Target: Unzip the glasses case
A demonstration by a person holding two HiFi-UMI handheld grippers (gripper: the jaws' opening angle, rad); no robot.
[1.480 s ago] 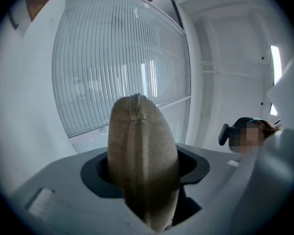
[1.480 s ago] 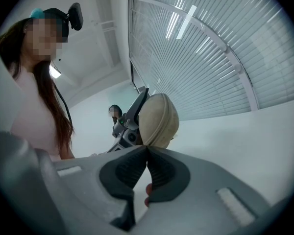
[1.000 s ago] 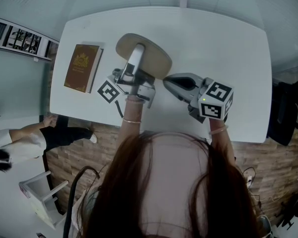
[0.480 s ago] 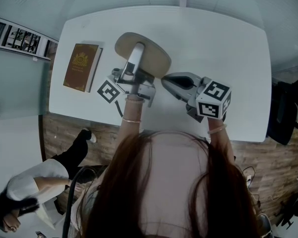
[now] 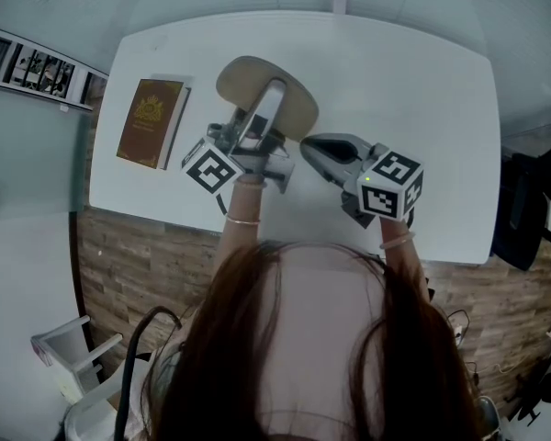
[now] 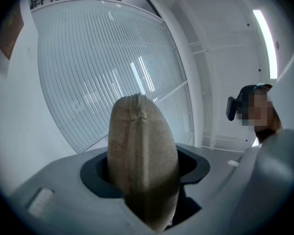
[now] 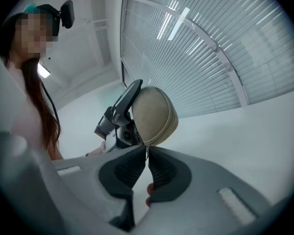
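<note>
The beige oval glasses case (image 5: 248, 79) is held above the white table (image 5: 422, 90). My left gripper (image 5: 274, 99) is shut on it, one finger lying across its top. In the left gripper view the case (image 6: 142, 146) stands edge-on between the jaws of the left gripper (image 6: 143, 180), zip seam facing the camera. My right gripper (image 5: 305, 147) meets the case's near right end. In the right gripper view its jaws (image 7: 147, 153) are closed on the thin zipper pull (image 7: 147, 154) that hangs from the case (image 7: 154, 114). The left gripper (image 7: 120, 114) shows behind the case.
A brown book (image 5: 151, 124) lies on the left part of the table. The table's front edge runs just under both grippers. A shelf (image 5: 37, 70) stands beyond the table's left side. The person's head and hair fill the lower middle of the head view.
The left gripper has rolled and shifted slightly right with the case; its marker cube has risen. The right gripper has barely moved. A person at lower left has gone out of view.
</note>
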